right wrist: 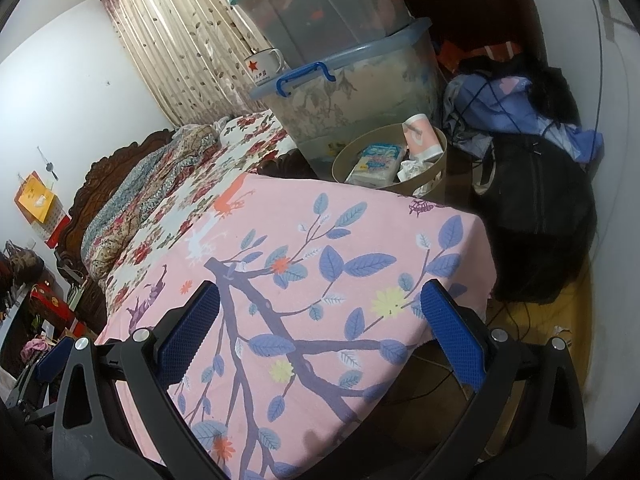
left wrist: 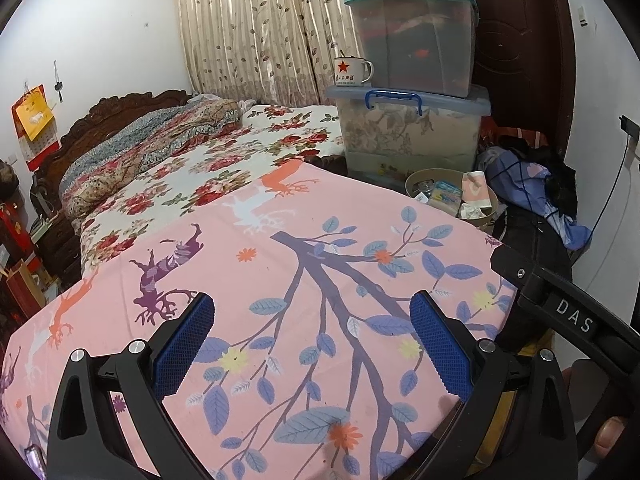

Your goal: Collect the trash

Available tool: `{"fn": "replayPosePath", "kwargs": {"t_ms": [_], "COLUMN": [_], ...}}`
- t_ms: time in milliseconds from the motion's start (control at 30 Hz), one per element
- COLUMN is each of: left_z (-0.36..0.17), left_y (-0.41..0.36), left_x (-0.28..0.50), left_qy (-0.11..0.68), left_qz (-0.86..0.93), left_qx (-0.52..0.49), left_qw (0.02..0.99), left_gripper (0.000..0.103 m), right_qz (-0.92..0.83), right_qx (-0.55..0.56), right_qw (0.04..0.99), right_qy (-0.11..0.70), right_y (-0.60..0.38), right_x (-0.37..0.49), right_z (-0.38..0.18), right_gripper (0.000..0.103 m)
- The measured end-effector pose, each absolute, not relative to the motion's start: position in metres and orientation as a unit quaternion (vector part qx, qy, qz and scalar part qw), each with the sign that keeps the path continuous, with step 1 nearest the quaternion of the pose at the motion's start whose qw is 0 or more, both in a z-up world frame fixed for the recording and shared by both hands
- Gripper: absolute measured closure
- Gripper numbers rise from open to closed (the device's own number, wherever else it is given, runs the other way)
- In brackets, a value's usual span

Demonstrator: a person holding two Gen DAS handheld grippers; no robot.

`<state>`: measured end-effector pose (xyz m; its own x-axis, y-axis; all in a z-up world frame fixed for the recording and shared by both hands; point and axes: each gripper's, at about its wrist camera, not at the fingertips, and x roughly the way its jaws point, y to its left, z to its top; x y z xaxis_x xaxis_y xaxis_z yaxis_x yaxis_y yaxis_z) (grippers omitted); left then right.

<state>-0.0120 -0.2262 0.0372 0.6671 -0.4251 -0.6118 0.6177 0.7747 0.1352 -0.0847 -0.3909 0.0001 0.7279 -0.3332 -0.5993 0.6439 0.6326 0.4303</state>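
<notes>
A round tan waste bin (left wrist: 493,209) (right wrist: 436,178) stands past the far edge of the pink patterned tablecloth (left wrist: 304,280) (right wrist: 304,272). In it lie a blue-and-white tissue pack (left wrist: 446,194) (right wrist: 378,162), a pink-and-white paper cup (left wrist: 476,188) (right wrist: 420,136) and crumpled white paper (right wrist: 410,170). My left gripper (left wrist: 312,312) is open and empty above the cloth. My right gripper (right wrist: 320,304) is open and empty above the cloth's right part. The right gripper's body (left wrist: 568,312) shows at the right in the left wrist view.
Stacked clear storage boxes (left wrist: 412,128) (right wrist: 352,92) with an enamel mug (left wrist: 352,72) (right wrist: 264,65) stand behind the bin. A bed with floral bedding (left wrist: 200,160) (right wrist: 168,200) lies to the left. Clothes and a black bag (left wrist: 536,184) (right wrist: 536,192) are heaped at the right.
</notes>
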Motion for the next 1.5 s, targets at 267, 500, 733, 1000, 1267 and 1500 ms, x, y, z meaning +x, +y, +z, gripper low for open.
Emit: {"fn": "replayPosePath", "kwargs": {"t_ms": [267, 500, 733, 1000, 1267, 1500], "left_z": [0.0376, 0.0376, 0.0367, 0.0361, 0.0341, 0.0349], "left_y": [-0.2217, -0.22, -0.2192, -0.2184, -0.2173, -0.2176], "left_x": [-0.0068, -0.0057, -0.0052, -0.0045, -0.0065, -0.0064], "left_qy": [0.297, 0.297, 0.298, 0.298, 0.291, 0.294], "left_qz": [-0.296, -0.294, -0.296, -0.296, -0.302, -0.302], "left_qx": [0.155, 0.153, 0.153, 0.153, 0.154, 0.151], "left_qw": [0.895, 0.895, 0.895, 0.895, 0.894, 0.894], "left_gripper": [0.009, 0.009, 0.009, 0.009, 0.009, 0.009], "right_qz": [-0.278, -0.274, -0.274, -0.274, -0.274, -0.275], "right_qx": [0.313, 0.312, 0.311, 0.311, 0.311, 0.312], "right_qw": [0.877, 0.878, 0.877, 0.877, 0.876, 0.874], "right_qy": [0.236, 0.24, 0.241, 0.245, 0.247, 0.25], "right_y": [-0.3874, -0.3858, -0.3857, -0.3834, -0.3825, -0.3823], "right_x": [-0.0827, -0.0788, -0.0783, -0.0769, -0.0768, -0.0765], "right_z": [0.0017, 0.0018, 0.0018, -0.0005, -0.0033, -0.0066], "right_gripper": [0.004, 0.004, 0.004, 0.004, 0.004, 0.004]}}
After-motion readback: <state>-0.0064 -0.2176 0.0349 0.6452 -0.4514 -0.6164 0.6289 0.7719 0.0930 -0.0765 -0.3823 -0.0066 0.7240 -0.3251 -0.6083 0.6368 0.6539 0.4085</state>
